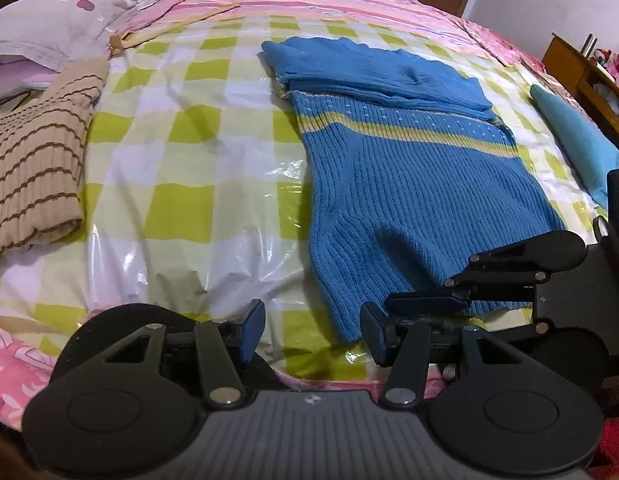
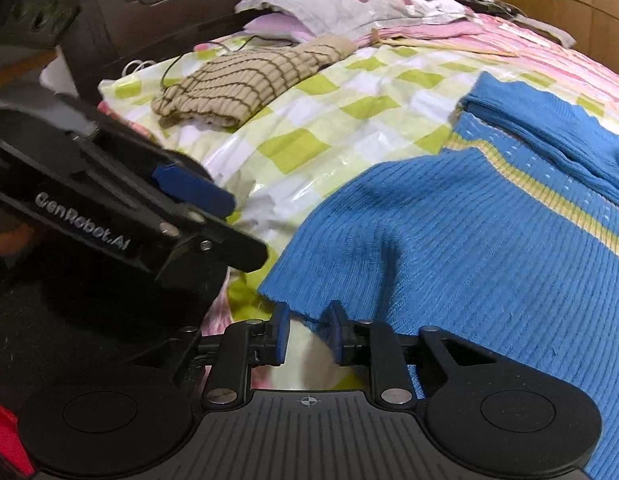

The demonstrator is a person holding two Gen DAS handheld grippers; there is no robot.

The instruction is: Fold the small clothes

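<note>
Ahead of my jaws, the blue sweater (image 1: 409,184) is ribbed knit cloth, matt and coarse. Left of them I see a glossy, crinkled plastic sheet (image 1: 181,184) and a beige ribbed knit (image 1: 33,160). My left gripper (image 1: 312,330) and right gripper (image 2: 308,332) are matt black plastic with metal rivets.

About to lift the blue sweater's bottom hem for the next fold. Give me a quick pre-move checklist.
1. Left gripper open: ok, holding nothing.
2. Right gripper open at the hem: ok, jaws apart.
3. Hem between the right gripper's fingers: cannot tell; the edge lies just ahead.
4. Blue sweater top part folded down: ok.
5. Sweater lying flat: not ok, a ridge near the hem.
6. Beige striped garment apart from the sweater: ok.
</note>
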